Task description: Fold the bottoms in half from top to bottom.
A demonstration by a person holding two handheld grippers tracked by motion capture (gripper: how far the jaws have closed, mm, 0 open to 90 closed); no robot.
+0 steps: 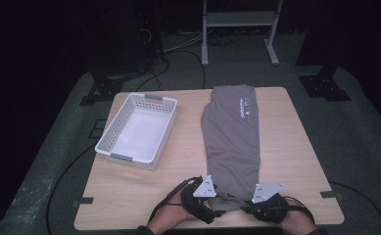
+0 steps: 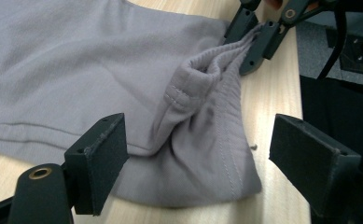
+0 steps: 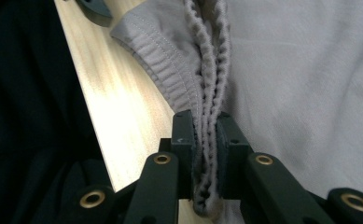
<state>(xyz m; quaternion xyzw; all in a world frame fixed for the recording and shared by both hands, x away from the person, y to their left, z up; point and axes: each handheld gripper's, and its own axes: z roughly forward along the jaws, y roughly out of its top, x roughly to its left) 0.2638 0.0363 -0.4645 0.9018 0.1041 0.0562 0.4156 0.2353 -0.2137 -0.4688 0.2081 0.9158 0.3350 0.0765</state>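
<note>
My right tongs [image 3: 206, 154] pinch the waistband of the trousers [image 1: 231, 142] lying flat on the table [image 1: 296, 147], my left tongs [image 2: 188, 163] gape around its other corner, folding and basket [image 1: 138, 128] remain.

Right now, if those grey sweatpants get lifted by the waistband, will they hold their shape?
Probably not. The grey sweatpants already bunch into soft folds where the right gripper pinches the waistband, so they would likely droop. The knit looks matte, so it should hardly slip.
</note>
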